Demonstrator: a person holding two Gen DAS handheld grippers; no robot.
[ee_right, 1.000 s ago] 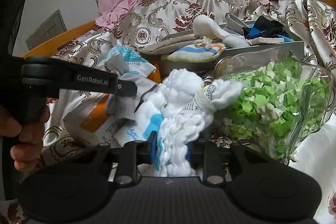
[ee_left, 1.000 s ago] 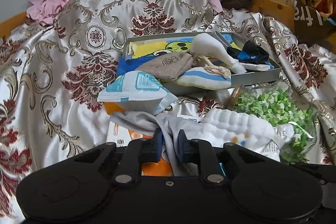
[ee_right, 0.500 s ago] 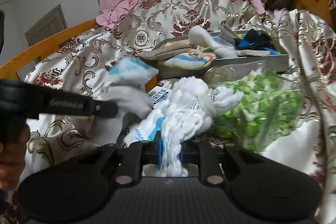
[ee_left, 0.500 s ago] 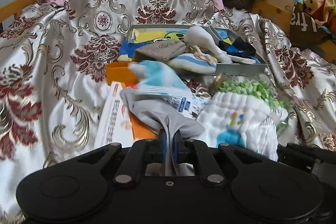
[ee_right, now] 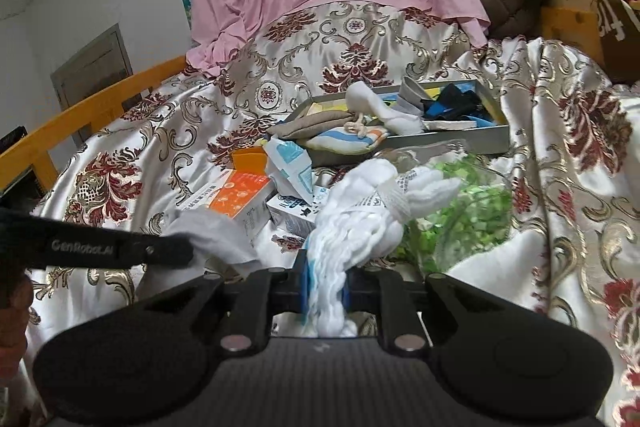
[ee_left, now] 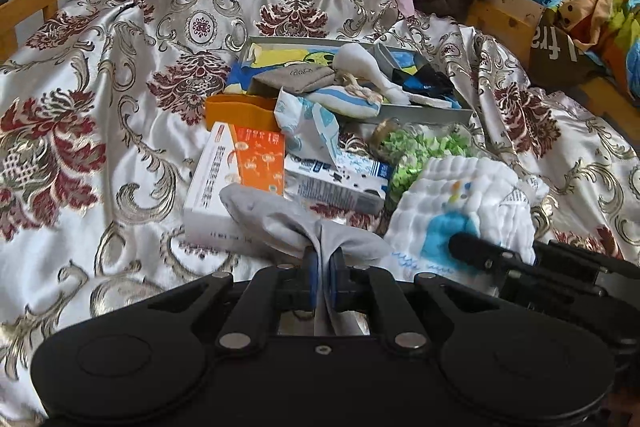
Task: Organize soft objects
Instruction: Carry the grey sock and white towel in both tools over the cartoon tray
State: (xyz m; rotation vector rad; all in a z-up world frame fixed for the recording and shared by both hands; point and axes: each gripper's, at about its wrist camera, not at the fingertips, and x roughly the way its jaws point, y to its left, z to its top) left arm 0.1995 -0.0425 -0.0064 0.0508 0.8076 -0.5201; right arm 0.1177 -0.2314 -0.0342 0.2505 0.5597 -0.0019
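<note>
Matte black gripper [ee_left: 322,277], silver screws, blue-padded fingers [ee_left: 310,277].

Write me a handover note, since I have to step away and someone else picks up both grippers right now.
Left gripper: shut on a grey sock, lifted off the boxes.
Right gripper: jaws have just been closing, now shut on a white quilted cloth with a blue print.
Grey tray farther back on the patterned bedspread already holds several socks and a striped pouch.
Between tray and grippers: orange-and-white box, bag of green bits, plastic packet.
Left: place both held items, probably in the tray.
</note>
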